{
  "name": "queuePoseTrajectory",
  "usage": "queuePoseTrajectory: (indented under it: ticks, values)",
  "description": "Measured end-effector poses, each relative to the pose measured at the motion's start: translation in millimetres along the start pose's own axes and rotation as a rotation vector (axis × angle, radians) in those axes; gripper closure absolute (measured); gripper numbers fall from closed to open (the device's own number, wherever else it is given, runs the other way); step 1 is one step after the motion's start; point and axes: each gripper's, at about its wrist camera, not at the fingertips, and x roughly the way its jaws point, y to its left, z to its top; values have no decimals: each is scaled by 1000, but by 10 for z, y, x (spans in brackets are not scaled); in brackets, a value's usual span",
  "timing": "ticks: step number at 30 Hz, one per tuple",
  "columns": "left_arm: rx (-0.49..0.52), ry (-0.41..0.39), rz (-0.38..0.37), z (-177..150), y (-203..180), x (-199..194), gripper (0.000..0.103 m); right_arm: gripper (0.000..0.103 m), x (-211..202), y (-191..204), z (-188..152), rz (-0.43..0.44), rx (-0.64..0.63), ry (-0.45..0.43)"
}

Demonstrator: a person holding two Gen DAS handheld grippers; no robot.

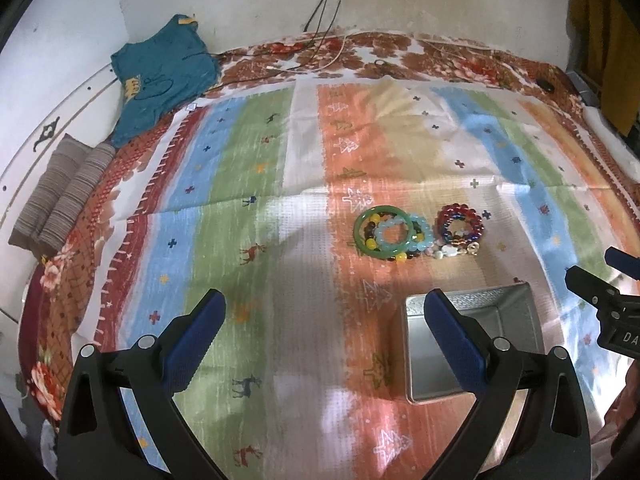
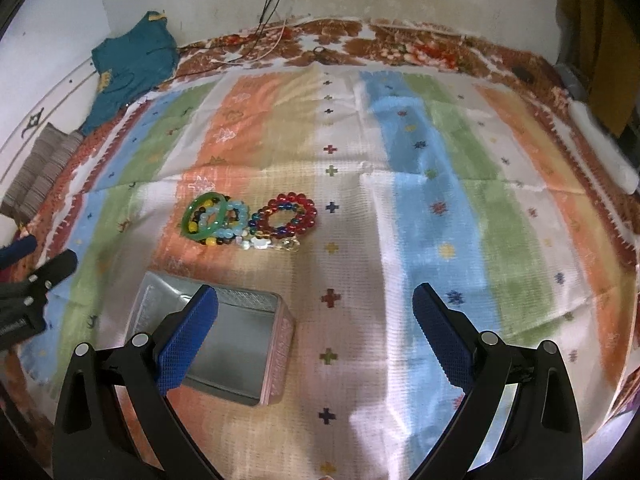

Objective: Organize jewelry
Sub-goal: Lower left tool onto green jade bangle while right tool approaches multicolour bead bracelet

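A pile of bracelets lies on the striped cloth: a green bangle (image 1: 363, 229) (image 2: 191, 220), a pale blue bead bracelet (image 1: 390, 234) (image 2: 216, 216), a dark and yellow bead bracelet (image 1: 406, 258), a red and blue bead bracelet (image 1: 460, 222) (image 2: 290, 214) and a clear bead strand (image 1: 456, 250) (image 2: 272, 245). An empty metal tin (image 1: 512, 344) (image 2: 236, 344) sits nearer than the pile. My left gripper (image 1: 324, 332) hovers open, left of the tin. My right gripper (image 2: 316, 328) is open too, right of the tin. Neither holds anything.
The striped cloth (image 1: 248, 200) (image 2: 440, 200) covers a floral bedspread (image 1: 72, 248). A teal garment (image 1: 160, 76) (image 2: 128, 64), folded grey fabric (image 1: 60, 200) and cables (image 1: 320, 56) lie along the far-left edge by the wall. Yellow cloth (image 1: 600, 40) hangs at the right.
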Motion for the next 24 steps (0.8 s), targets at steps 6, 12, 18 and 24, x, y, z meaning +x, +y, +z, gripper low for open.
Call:
queuePoseTrajectory:
  ticks: [6, 12, 18, 24]
  values:
    - [-11, 20, 6, 90, -14, 143, 6, 4, 182, 10, 92, -49, -8, 21]
    - [-16, 39, 18, 143, 0, 286, 6, 4, 315, 22, 165, -82, -24, 33]
    - [-12, 45, 17, 176, 0, 387, 6, 4, 388, 60, 193, -93, -40, 41]
    - [8, 54, 27, 216, -34, 516, 6, 4, 499, 90, 236, -102, -52, 56]
